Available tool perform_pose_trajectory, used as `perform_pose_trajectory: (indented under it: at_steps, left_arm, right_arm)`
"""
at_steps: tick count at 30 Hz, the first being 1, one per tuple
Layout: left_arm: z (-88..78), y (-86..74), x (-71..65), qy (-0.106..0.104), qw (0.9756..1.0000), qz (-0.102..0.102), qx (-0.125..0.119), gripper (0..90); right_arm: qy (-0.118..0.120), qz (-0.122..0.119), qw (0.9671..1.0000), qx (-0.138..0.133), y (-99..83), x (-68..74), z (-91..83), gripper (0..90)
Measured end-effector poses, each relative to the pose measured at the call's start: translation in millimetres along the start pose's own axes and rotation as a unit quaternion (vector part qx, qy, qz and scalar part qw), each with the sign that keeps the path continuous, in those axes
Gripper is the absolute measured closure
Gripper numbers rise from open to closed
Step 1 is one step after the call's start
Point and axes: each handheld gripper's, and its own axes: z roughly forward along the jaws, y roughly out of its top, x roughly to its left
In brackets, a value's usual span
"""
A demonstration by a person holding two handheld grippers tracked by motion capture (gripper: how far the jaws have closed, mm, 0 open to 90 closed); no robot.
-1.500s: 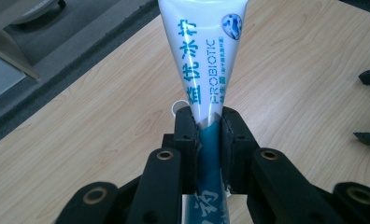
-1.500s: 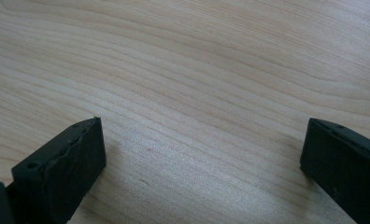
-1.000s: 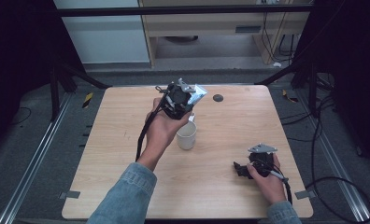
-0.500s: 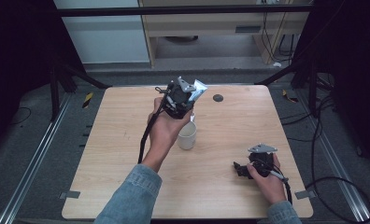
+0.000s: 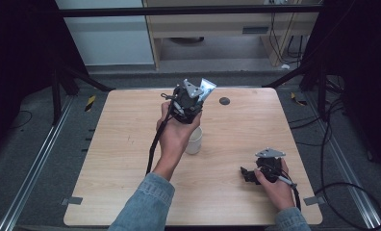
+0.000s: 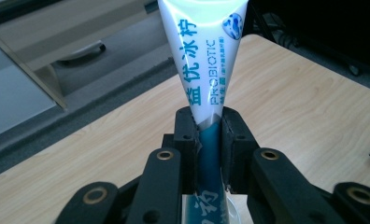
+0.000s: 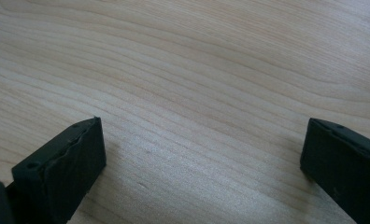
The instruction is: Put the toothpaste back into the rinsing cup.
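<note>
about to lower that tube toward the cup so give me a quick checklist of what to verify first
1. Left tongs shut on the white and teal toothpaste tube: ok, pads press both sides.
2. Tube straight between the pads: ok in the left gripper view.
3. White round cup upright on the light wooden table: ok, though the left hand partly covers it.
4. Cup empty: cannot tell, its opening is hidden.
5. Right tongs open and holding nothing: ok, bare wood between the jaws.
6. Right tongs away from the cup: ok, they sit near the table's right front.
</note>
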Motion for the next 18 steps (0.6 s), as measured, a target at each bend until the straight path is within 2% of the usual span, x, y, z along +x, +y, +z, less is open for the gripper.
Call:
perform_pose_trajectory:
  at_steps: [8, 11, 15, 18]
  left_arm:
    - [2.5, -3.9, 1.3, 0.008, 0.9999, -0.01, -0.009, 78.5]
    - [1.3, -4.3, 3.0, 0.005, 0.9997, -0.019, -0.017, 78.5]
    - [0.1, -3.7, 3.3, 0.006, 0.9995, -0.019, -0.023, 78.5]
    - [3.2, -3.5, 4.2, -0.005, 0.9995, -0.021, -0.023, 78.4]
  right_arm:
    - [-0.001, -0.001, 1.0, -0.001, 0.0, -0.1, 0.0, 0.4]
    - [-0.001, -0.001, 1.0, 0.0, 0.0, -0.2, 0.0, 0.4]
    - [-0.001, -0.001, 1.0, 0.0, 0.0, -0.1, 0.1, 0.4]
    - [-0.001, -0.001, 1.0, 0.0, 0.0, -0.1, 0.1, 0.4]
